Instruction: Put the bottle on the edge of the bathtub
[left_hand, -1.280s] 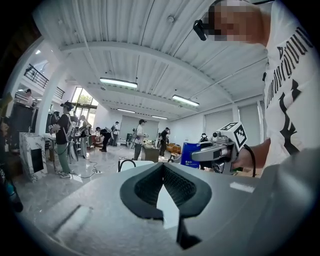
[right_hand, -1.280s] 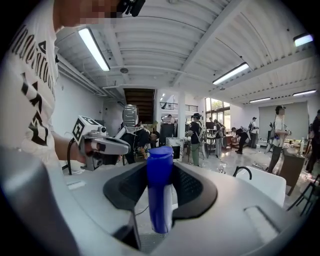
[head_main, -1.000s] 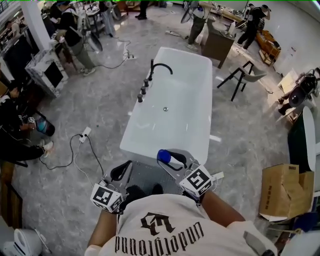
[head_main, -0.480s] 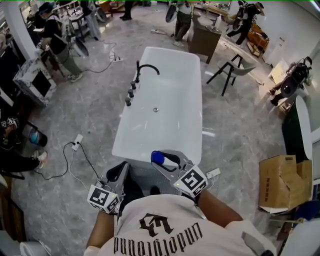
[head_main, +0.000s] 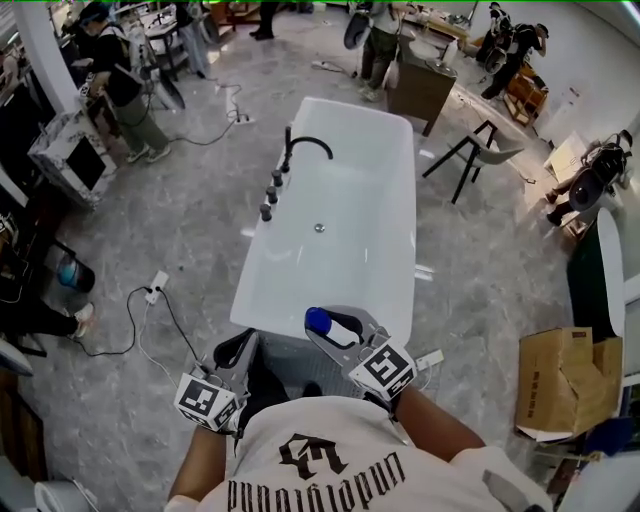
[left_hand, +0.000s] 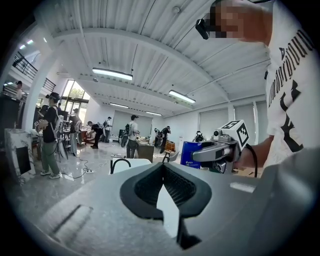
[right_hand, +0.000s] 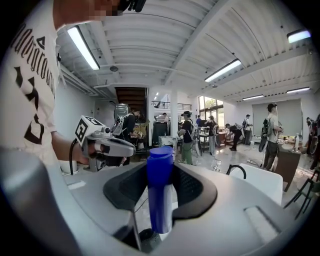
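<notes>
My right gripper (head_main: 330, 322) is shut on a blue bottle (head_main: 322, 321) with a white label. It holds the bottle upright just above the near end of the white bathtub (head_main: 390, 150). In the right gripper view the bottle (right_hand: 160, 190) stands between the dark pads, and the tub (right_hand: 260, 182) lies ahead to the right. My left gripper (head_main: 236, 350) hangs to the left of the bottle, short of the tub's near corner, shut with nothing in it. In the left gripper view its tips (left_hand: 162, 167) meet. A black faucet (head_main: 305, 145) and several knobs (head_main: 270, 195) line the tub's left rim.
A power strip with its cable (head_main: 155, 290) lies on the grey floor left of the tub. A cardboard box (head_main: 565, 380) stands at the right, with a chair (head_main: 490, 155) beyond it. Several people and a cabinet (head_main: 420, 90) are at the far end of the room.
Both grippers have moved a little forward toward the tub's near end, the right one carrying the bottle. The head view has shifted slightly.
</notes>
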